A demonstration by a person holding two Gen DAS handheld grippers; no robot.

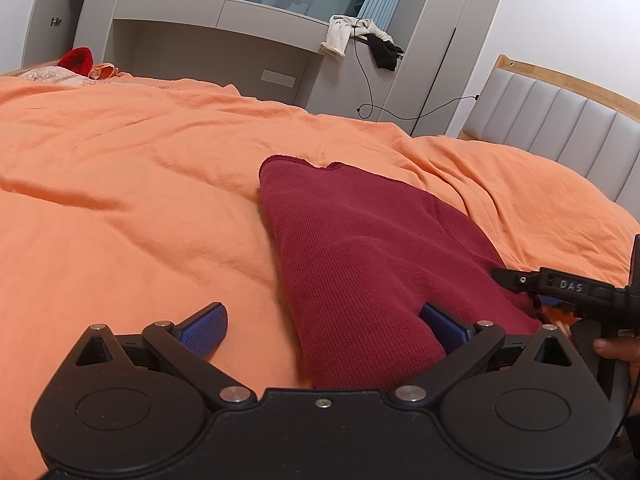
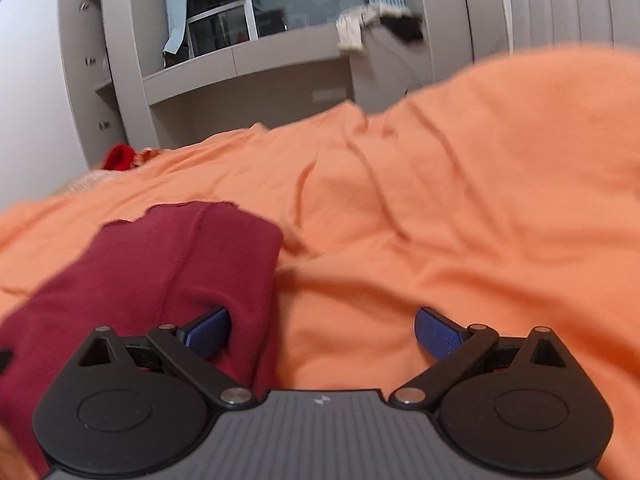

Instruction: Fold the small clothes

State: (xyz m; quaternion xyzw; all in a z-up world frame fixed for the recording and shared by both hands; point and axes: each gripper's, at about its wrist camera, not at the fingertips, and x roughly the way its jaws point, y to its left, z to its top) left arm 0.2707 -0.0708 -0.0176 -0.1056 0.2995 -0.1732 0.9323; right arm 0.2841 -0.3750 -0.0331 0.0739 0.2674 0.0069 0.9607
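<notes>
While both of my grippers sit low over the bed, the dark red waffle-knit garment (image 1: 360,248) lies folded into a long narrow strip on the orange duvet (image 1: 132,184), running away from me toward the far side.

My left gripper (image 1: 324,326) is spread wide: its left blue pad (image 1: 204,330) rests over bare duvet just beside the garment's left edge, while its right pad (image 1: 444,326) presses into the near end of the red fabric. Nothing is pinched between them.

My right gripper (image 2: 324,330) is also spread wide. Its left pad (image 2: 210,330) is tucked against the garment's (image 2: 160,264) right edge, partly wrapped by a fold of the cloth, and its right pad (image 2: 438,332) sits over the duvet (image 2: 460,200), well apart from the garment. From the left wrist view, the right gripper's black body (image 1: 568,292) shows at the garment's right side.

Beyond the bed stands a grey built-in shelf unit (image 1: 224,20) with white and black clothes (image 1: 360,38) draped over its ledge, and a grey padded headboard (image 1: 560,120) rises at the right.
</notes>
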